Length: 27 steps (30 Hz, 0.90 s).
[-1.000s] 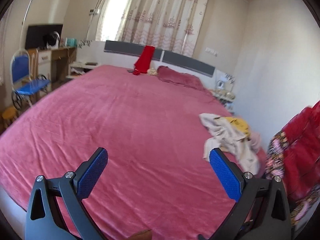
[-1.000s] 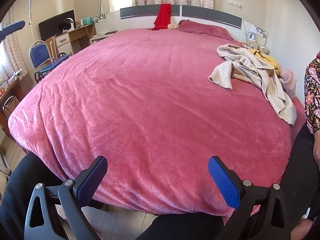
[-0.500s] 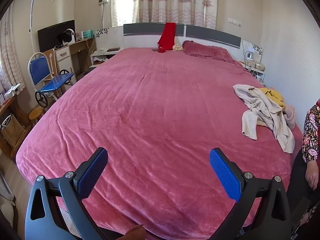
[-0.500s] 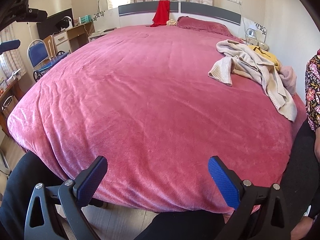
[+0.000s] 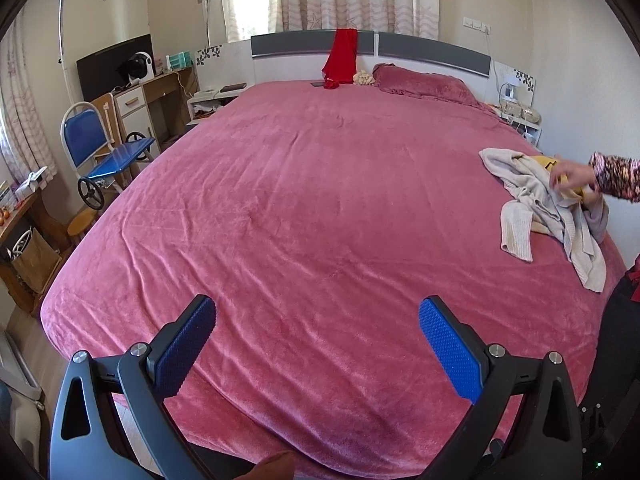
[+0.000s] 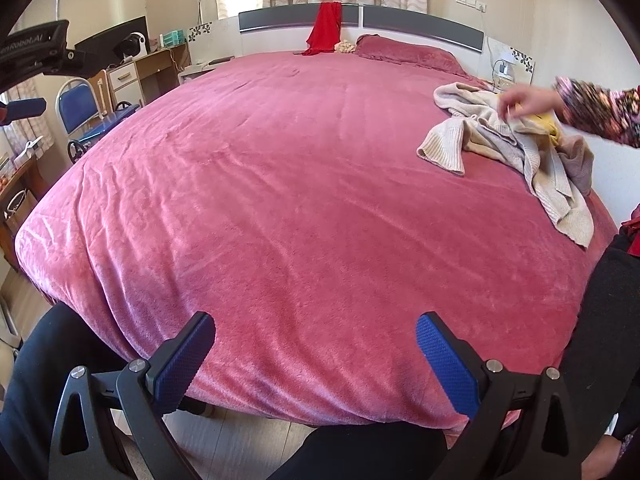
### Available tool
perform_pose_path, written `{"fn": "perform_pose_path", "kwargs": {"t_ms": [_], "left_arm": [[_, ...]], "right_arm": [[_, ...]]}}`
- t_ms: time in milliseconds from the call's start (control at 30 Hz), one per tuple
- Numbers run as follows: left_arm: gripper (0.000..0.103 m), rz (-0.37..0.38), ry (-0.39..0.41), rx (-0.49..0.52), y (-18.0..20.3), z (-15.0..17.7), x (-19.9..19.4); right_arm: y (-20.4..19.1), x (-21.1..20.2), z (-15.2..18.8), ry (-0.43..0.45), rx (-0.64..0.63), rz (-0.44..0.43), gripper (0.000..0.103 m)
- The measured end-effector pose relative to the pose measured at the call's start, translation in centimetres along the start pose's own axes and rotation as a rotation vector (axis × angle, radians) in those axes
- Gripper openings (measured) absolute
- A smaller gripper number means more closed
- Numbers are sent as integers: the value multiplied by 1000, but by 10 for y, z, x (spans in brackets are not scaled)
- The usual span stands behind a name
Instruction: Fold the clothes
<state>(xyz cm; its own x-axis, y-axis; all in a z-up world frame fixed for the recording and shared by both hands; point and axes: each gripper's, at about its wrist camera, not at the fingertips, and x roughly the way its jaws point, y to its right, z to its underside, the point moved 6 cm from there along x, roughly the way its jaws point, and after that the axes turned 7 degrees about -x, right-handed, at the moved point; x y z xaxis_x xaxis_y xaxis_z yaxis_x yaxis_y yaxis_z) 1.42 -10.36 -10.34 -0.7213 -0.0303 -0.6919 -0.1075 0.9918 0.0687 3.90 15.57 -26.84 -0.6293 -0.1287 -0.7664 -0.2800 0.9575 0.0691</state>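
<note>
A heap of clothes (image 5: 544, 204) (image 6: 500, 140), mostly a beige knit with a yellow garment (image 6: 546, 124) under it, lies at the right edge of the pink bed (image 5: 320, 208) (image 6: 304, 184). Another person's hand (image 5: 572, 176) (image 6: 524, 100), in a flowered sleeve, touches the heap from the right. My left gripper (image 5: 316, 320) hangs open over the bed's near edge, nothing between its blue pads. My right gripper (image 6: 314, 338) is open too, low at the foot of the bed, far from the heap.
A red cloth (image 5: 342, 58) hangs on the headboard beside a pink pillow (image 5: 424, 82). A blue chair (image 5: 100, 148) and a desk (image 5: 148, 92) stand left of the bed, a nightstand (image 5: 520, 114) at the far right. Dark trouser legs (image 6: 360, 452) fill the foreground.
The left wrist view has swung left and steadied, bringing the whole bed into sight. A hand in a flowered sleeve has reached in onto the clothes heap. Both grippers stay open.
</note>
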Motion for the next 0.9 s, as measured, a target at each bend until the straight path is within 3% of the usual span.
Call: {"fn": "perform_pose_path", "kwargs": {"t_ms": [600, 900], "left_arm": [[103, 20, -66, 1, 23, 6, 24], [103, 40, -49, 94, 53, 11, 23]], "right_arm": [[21, -23, -33, 81, 27, 39, 103], [45, -30, -30, 87, 98, 60, 103]]}}
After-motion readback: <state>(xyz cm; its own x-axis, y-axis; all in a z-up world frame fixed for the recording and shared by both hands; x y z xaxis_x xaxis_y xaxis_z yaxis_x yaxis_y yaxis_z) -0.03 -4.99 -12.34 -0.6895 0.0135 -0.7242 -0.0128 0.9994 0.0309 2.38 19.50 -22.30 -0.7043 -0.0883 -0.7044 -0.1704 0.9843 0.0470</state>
